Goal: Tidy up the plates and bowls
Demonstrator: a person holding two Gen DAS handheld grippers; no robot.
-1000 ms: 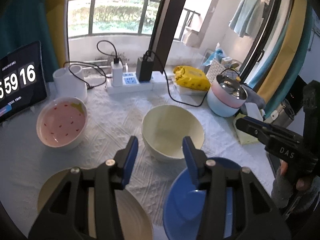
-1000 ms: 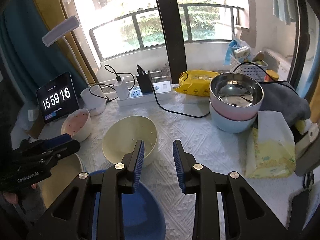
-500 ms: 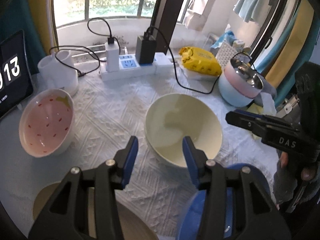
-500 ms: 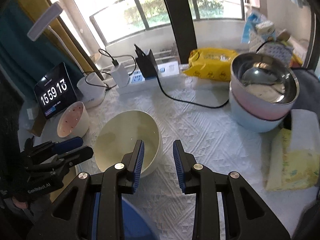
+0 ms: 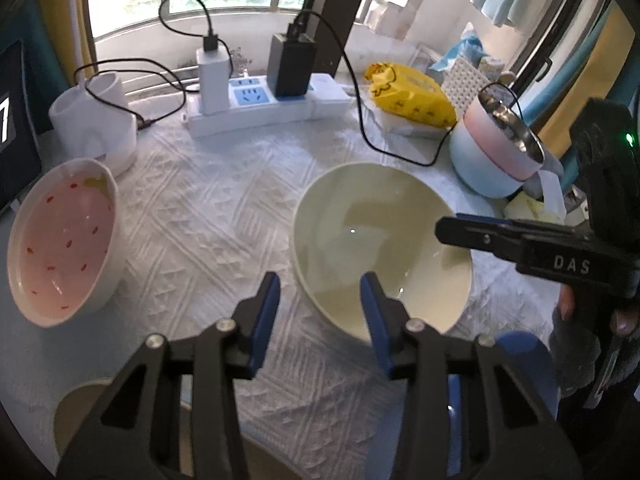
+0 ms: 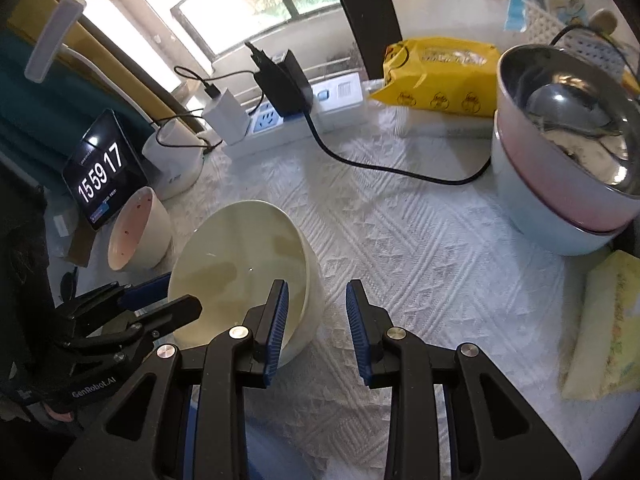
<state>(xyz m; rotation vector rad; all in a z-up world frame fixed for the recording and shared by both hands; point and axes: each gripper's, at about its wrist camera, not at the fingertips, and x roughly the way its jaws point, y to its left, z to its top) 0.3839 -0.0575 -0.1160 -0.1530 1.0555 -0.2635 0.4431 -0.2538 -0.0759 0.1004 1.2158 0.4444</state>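
A pale yellow bowl (image 5: 380,240) stands mid-table; it also shows in the right wrist view (image 6: 244,264). My left gripper (image 5: 320,308) is open, with the bowl's left rim between its fingers. My right gripper (image 6: 316,312) is open, with the bowl's right rim between its fingers. A pink-lined bowl with red specks (image 5: 60,236) sits to the left. A blue bowl (image 5: 524,368) and a tan plate (image 5: 76,416) lie at the near edge. A stack of steel, pink and light-blue bowls (image 6: 560,160) stands at the right.
A power strip with chargers and cables (image 5: 260,100) lies at the back, beside a white mug (image 5: 96,120) and a yellow packet (image 5: 408,96). A clock tablet (image 6: 100,176) stands at the left. A yellow tissue pack (image 6: 604,332) lies at the right.
Both grippers moved forward and down toward the yellow bowl, so each now straddles a side of its rim. The blue bowl and tan plate have slid toward the frame bottom.
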